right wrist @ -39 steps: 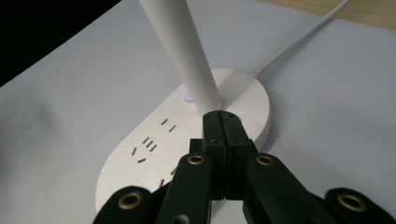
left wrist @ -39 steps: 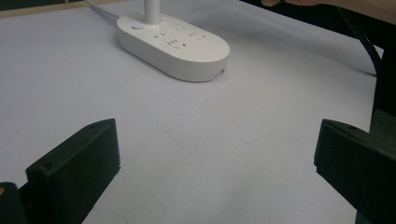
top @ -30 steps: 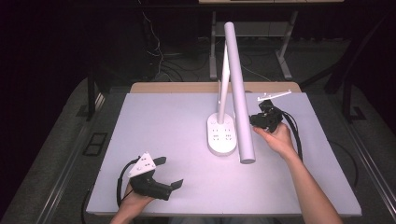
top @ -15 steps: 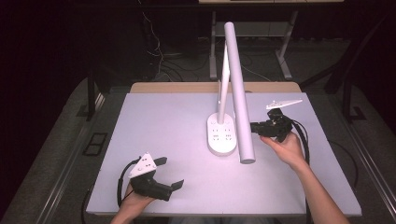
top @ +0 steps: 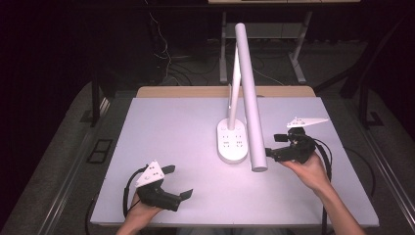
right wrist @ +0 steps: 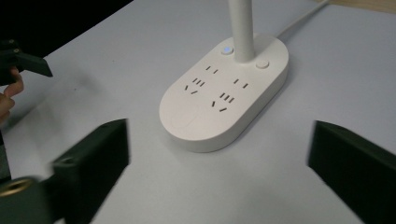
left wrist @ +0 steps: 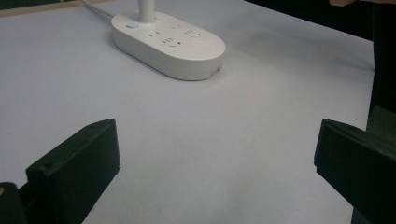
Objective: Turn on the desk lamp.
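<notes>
A white desk lamp stands mid-table. Its oval base [top: 232, 142] carries several sockets and two buttons, and a thin stem rises to a long tubular head [top: 249, 98] that slants toward me. My right gripper [top: 271, 146] is open just right of the head's lower end, jaws facing the base [right wrist: 224, 98] with nothing between them. My left gripper [top: 179, 182] rests open near the front left of the table, aimed at the base [left wrist: 168, 44] from some distance. In the right gripper view the left gripper [right wrist: 23, 60] shows at far left.
The pale table top [top: 171, 127] has a wooden strip along its far edge. The lamp's cord [right wrist: 299, 18] runs off toward the back. Dark floor, cables and metal desk legs [top: 298, 63] lie beyond the table.
My right gripper has drawn back toward me along the right side of the lamp and now sits by the head's lower end. The left gripper has stayed put.
</notes>
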Tool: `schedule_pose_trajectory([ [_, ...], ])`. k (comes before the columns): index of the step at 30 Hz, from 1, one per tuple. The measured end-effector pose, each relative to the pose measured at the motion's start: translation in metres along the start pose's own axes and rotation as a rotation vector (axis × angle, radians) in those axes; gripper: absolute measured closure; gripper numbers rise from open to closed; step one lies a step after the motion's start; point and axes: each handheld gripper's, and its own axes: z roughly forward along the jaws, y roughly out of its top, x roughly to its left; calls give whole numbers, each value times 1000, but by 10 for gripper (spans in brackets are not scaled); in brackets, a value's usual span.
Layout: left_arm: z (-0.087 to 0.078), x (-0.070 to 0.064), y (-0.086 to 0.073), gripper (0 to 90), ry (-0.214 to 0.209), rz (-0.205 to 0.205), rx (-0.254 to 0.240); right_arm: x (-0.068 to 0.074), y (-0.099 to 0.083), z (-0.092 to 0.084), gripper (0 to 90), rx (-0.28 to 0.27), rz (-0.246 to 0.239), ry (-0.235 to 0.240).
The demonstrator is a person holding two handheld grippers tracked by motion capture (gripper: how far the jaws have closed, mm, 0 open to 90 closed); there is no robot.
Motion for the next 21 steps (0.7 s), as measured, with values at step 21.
schedule_pose_trajectory([
  [21,1,-1,0,0,-1,8,10,8,-71,-31,1,-33,73,0],
])
